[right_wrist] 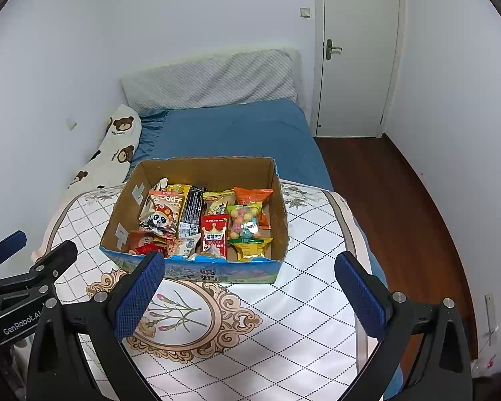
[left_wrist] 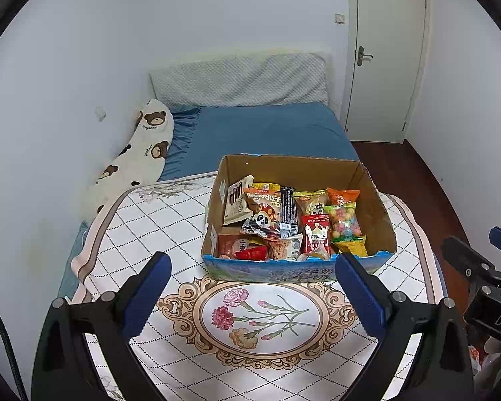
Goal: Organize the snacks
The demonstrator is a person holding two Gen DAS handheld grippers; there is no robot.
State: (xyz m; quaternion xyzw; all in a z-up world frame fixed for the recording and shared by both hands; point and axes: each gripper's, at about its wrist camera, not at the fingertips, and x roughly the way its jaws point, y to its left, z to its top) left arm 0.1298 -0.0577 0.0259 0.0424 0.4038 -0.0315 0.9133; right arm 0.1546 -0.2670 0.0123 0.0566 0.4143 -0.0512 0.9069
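An open cardboard box (left_wrist: 380,214) (right_wrist: 123,207) with a blue printed front stands on a white quilted cloth with a flower medallion (left_wrist: 260,317) (right_wrist: 170,314). Several snack packs lie inside it: a panda bag (left_wrist: 262,217) (right_wrist: 160,215), a black bar (left_wrist: 288,212) (right_wrist: 191,212), a red pack (left_wrist: 315,234) (right_wrist: 214,234), a clear bag of coloured balls (left_wrist: 344,219) (right_wrist: 245,220) and an orange bag (left_wrist: 342,195) (right_wrist: 253,195). My left gripper (left_wrist: 252,295) is open just short of the box front, holding nothing. My right gripper (right_wrist: 250,295) is open too, also in front of the box and holding nothing.
Behind the box lies a bed with a blue sheet (left_wrist: 267,130) (right_wrist: 233,127), a grey pillow (left_wrist: 240,80) and a bear-print bolster (left_wrist: 140,153) (right_wrist: 113,147) along the left wall. A closed white door (left_wrist: 384,53) (right_wrist: 357,50) and dark wood floor (right_wrist: 384,200) are at right.
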